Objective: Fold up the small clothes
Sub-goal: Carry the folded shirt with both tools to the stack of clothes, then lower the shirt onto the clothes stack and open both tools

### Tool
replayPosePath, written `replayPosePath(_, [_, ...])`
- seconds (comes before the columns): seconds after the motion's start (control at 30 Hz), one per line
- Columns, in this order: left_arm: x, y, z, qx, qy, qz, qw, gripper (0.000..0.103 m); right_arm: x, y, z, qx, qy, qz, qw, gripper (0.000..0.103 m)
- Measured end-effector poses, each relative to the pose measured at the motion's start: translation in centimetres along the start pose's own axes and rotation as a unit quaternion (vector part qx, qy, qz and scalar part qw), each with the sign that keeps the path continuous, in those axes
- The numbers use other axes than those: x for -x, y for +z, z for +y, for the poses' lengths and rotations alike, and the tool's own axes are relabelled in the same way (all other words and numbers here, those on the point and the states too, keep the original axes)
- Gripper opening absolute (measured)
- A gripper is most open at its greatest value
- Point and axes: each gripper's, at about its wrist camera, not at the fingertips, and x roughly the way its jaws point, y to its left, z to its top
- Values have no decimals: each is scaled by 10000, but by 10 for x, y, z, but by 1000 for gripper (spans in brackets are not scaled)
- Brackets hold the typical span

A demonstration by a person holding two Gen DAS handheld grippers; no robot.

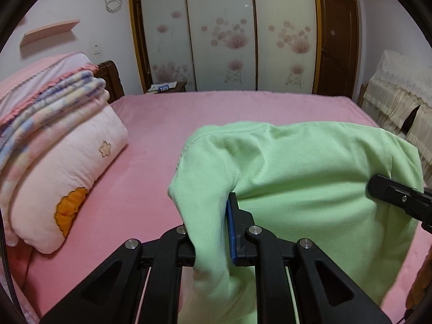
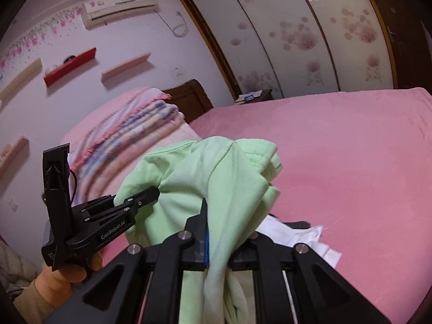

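Note:
A light green garment [image 1: 310, 175] hangs in the air above the pink bed [image 1: 216, 113], held up between both grippers. My left gripper [image 1: 216, 221] is shut on its left edge; cloth drapes over the left finger. My right gripper [image 2: 213, 224] is shut on the garment's other edge [image 2: 216, 178], which bunches over the fingers. The right gripper also shows in the left wrist view [image 1: 397, 194], and the left gripper in the right wrist view [image 2: 145, 197].
A pile of folded blankets and a pink pillow [image 1: 62, 148] lies at the bed's head on the left. White and dark clothes [image 2: 294, 232] lie on the bed under the garment. Wardrobe doors [image 1: 229, 32] stand beyond the bed.

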Motion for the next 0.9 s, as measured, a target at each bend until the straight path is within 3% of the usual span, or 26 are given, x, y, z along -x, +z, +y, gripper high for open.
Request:
replayPosePath(0.13, [-44,-6,-10,-11,90,250,9996,18,-26,-2,-18,103,-333,213,9992,9])
replayPosePath(0.23, [-67,-12,-14,-45,254,431,9987,36,-45,-8,-31,151,-607,433,9971,10])
replayPosePath(0.4, [-79,-21,4,461,527,578,9959,73,-65,-13,-55,-127,-887,693,9936,26])
replayPosePath(0.47, [-80,-23,18,836,398,676,9934,80,-65,-15,-62,-239,-1001,715,9921,34])
replayPosePath(0.57, [-73,-25,36,1308,185,676,9889,82,-59,-16,-74,-381,-1112,695,9906,43])
replayPosePath(0.67, [-62,-25,52,1732,151,565,9831,84,-45,-14,-83,-398,-1373,506,9884,43])
replayPosePath(0.8, [-46,-23,59,1856,346,449,9810,84,-26,-6,-86,-376,-1803,326,9823,43])
replayPosePath(0.9, [-30,-21,58,1805,469,251,9821,85,-9,-3,-77,-184,-1780,150,9837,43])
